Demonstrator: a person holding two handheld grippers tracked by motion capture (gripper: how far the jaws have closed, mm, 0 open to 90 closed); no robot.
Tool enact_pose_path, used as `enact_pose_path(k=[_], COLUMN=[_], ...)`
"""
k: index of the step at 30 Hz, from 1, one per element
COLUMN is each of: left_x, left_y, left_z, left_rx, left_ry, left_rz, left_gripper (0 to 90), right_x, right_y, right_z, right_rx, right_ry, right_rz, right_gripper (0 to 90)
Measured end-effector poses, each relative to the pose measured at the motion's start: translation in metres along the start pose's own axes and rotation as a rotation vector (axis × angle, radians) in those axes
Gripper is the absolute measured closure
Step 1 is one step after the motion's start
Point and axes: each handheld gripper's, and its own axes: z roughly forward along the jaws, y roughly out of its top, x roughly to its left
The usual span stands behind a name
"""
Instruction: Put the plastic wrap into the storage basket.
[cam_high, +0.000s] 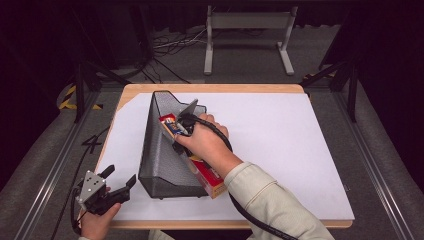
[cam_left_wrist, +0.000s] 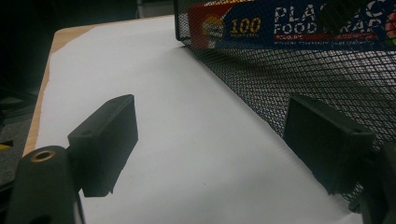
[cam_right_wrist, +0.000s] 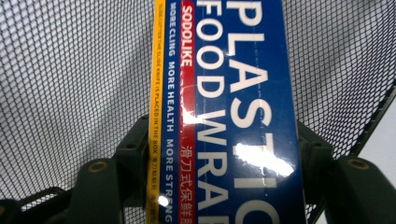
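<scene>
Nearest us our left gripper (cam_high: 112, 184) idles with jaws wide and empty, while ahead our right gripper (cam_high: 181, 131) clamps the plastic food wrap box (cam_right_wrist: 233, 116) halfway inside the black mesh file holder (cam_high: 162, 150); next, we judge, slide and release.

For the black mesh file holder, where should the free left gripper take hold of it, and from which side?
Probably the thin mesh side wall at the low near end of the file holder, approached from its left with the open left gripper. The plastic wrap box and the right gripper occupy the other side.
</scene>
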Motion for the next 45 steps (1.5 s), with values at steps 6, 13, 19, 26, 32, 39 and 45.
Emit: enact_pose_path(k=[6, 13, 19, 26, 32, 39, 45], left_x=[0.0, -0.001, -0.001, 0.0, -0.001, -0.001, 0.0], left_y=[0.0, 0.001, 0.0, 0.0, 0.001, 0.0, 0.0], left_z=[0.001, 0.002, 0.002, 0.001, 0.002, 0.003, 0.002], left_rx=[0.0, -0.001, -0.001, -0.005, -0.005, -0.001, -0.003], left_ry=[-0.001, -0.001, 0.003, 0.009, 0.008, 0.008, 0.011], left_rz=[-0.003, 0.0, -0.004, -0.004, -0.005, -0.002, -0.005], left_gripper=[18.7, 18.6, 18.6, 18.6, 18.6, 18.6, 18.6], right_x=[-0.004, -0.007, -0.011, -0.014, -0.019, -0.032, -0.051], right_y=[0.001, -0.004, -0.014, -0.025, -0.041, -0.056, -0.069], right_z=[-0.013, -0.035, -0.05, -0.062, -0.078, -0.089, -0.095], right_rx=[-0.083, -0.219, -0.361, -0.414, -0.491, -0.528, -0.538], right_ry=[0.036, 0.059, 0.108, 0.159, 0.175, 0.177, 0.167], right_rz=[-0.018, -0.087, -0.126, -0.16, -0.185, -0.189, -0.176], right_gripper=[26.1, 22.6, 22.6, 22.7, 22.9, 22.9, 22.8])
